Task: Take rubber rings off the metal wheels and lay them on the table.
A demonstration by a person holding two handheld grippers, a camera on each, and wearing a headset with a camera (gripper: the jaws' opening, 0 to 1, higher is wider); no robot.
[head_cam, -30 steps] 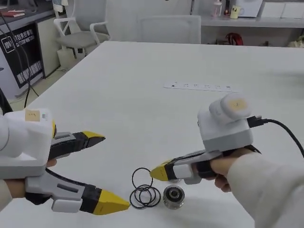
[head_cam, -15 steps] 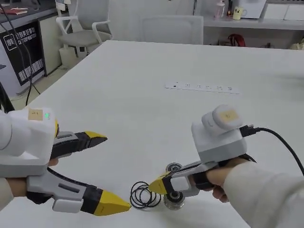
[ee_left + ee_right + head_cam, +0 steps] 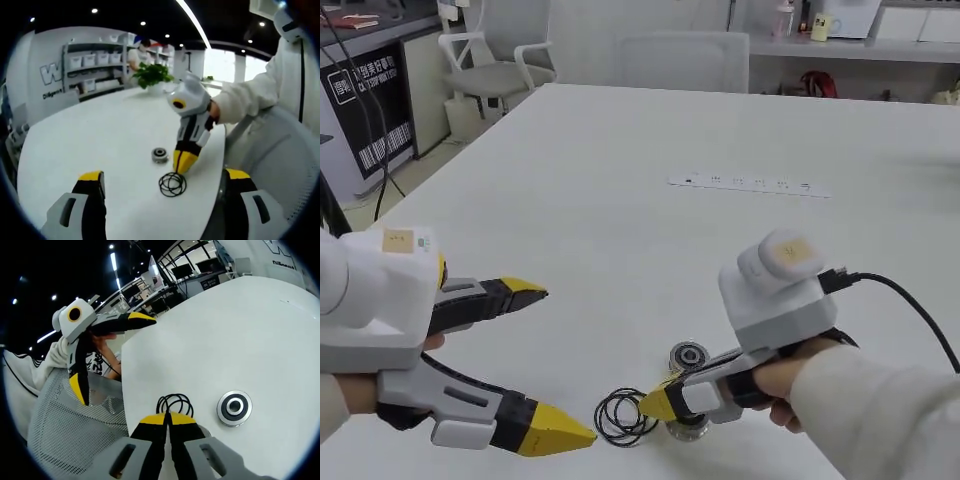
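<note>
Rubber rings point(image 3: 620, 413) heaped at counter point(image 3: 620, 200) near edge; right gripper point(image 3: 648, 403) fingers closed against them, hold unconfirmed. Left gripper point(image 3: 568, 362) wide open, empty. Advised: release low, clear of metal wheel point(image 3: 688, 354).

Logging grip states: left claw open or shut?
Open. The left claw's yellow-tipped jaws stand wide apart with nothing between them; the rubber rings lie on the table ahead.

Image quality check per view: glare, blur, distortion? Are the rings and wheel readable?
Head view: even, soft light and faint shadows; the rubber rings are sharp against the white table. Left gripper view: the fisheye bends the table edge, there is a bright ceiling strip, and the rings are small but legible. Right gripper view: strong curvature and a dark ceiling; the metal wheel is crisp, with no blur.
</note>
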